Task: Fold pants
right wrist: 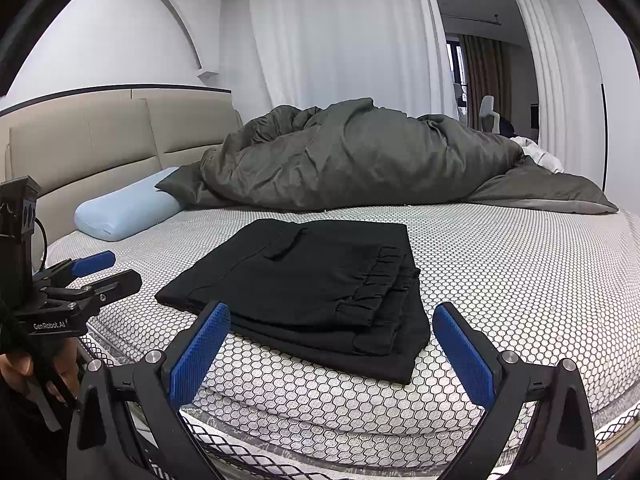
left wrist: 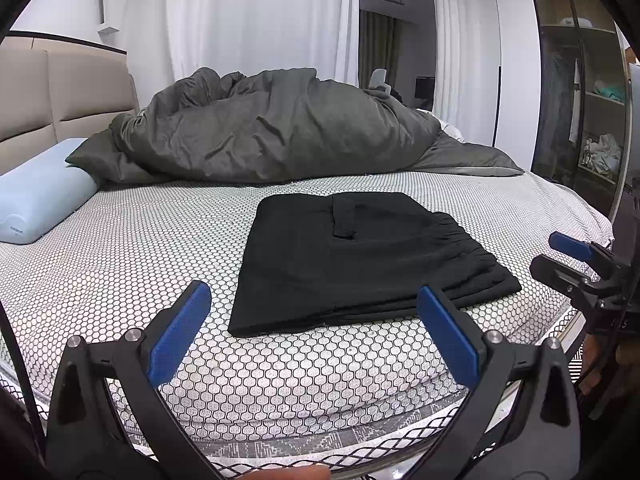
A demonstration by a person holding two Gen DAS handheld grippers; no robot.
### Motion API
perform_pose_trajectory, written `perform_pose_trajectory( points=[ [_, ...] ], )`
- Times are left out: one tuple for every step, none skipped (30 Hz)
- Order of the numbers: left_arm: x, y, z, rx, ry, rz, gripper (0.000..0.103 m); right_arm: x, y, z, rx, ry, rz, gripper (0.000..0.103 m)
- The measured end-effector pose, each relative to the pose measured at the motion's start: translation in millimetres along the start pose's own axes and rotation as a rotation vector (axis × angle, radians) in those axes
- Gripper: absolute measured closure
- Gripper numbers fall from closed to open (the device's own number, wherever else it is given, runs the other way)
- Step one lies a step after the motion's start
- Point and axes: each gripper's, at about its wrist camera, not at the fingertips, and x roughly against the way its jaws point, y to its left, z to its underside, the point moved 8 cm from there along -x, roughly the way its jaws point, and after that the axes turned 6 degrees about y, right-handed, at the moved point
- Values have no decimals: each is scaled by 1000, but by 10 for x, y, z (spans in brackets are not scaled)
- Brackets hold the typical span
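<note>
While the black pants (left wrist: 360, 260) lie folded flat on the bed (left wrist: 140, 240), the left claw (left wrist: 316, 332) and right claw (right wrist: 332, 344) hover wide apart, gripping nothing.

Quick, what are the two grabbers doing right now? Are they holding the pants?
Left gripper: open, holding nothing, short of the folded black pants.
Right gripper: open, holding nothing, just in front of the pants.

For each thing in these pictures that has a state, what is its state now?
pants: folded, flat on the mattress
left hand-held gripper: open, empty
right hand-held gripper: open, empty
duvet: crumpled in a heap
pillow: lying beside the duvet
curtain: drawn shut
</note>
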Motion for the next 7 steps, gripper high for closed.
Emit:
perform_pose_trajectory(
  points=[
    [4,6,-2,0,0,1,0,2,-2,0,0,0,0,0],
    [4,9,-2,-1,0,2,0,7,-5,0,0,-1,0,0],
    [4,8,-3,-1,-1,3,0,6,-6,-1,1,-1,0,0],
    [7,11,-5,-3,-2,3,0,0,-4,-2,1,-1,-1,0],
    [4,9,-7,-4,-3,3,0,0,-4,-1,2,0,-1,0],
    [4,9,-11,-4,-4,4,0,0,0,0,1,0,1,0],
    [8,11,-8,-3,-4,5,0,2,-2,0,1,0,0,0]
  ],
)
